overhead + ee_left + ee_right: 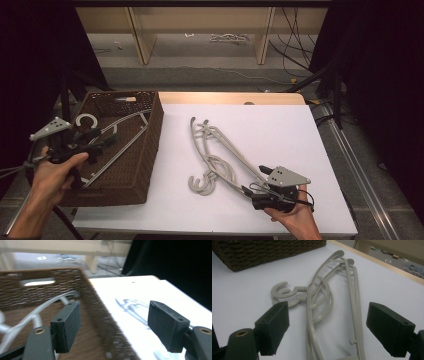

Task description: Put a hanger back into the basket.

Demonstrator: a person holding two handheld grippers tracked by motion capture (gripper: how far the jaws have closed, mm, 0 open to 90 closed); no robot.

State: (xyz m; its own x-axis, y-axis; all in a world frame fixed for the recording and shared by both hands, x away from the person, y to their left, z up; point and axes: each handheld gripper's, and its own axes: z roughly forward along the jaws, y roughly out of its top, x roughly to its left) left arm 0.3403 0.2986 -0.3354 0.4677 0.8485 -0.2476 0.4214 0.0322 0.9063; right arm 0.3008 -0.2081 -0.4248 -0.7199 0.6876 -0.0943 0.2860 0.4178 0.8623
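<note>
A brown wicker basket (152, 145) stands on the left part of the white table (280, 130). One grey plastic hanger (122, 134) lies inside it. My left gripper (102, 139) hovers over the basket's near left side, open, nothing between its jaws. In the left gripper view the left gripper (115, 325) straddles the basket's right wall (100, 307), with the hanger (37, 312) below. A small stack of grey hangers (215, 155) lies mid-table. My right gripper (256, 180) is open at the stack's near end. The right gripper (329, 327) has the hangers (322, 290) lying between its pads, untouched.
Wooden shelf legs (142, 40) and loose cables (295, 50) are on the floor beyond the table. Black curtains close in both sides. The table's far right (300, 140) is bare white surface. A metal rail (360, 170) runs along the right edge.
</note>
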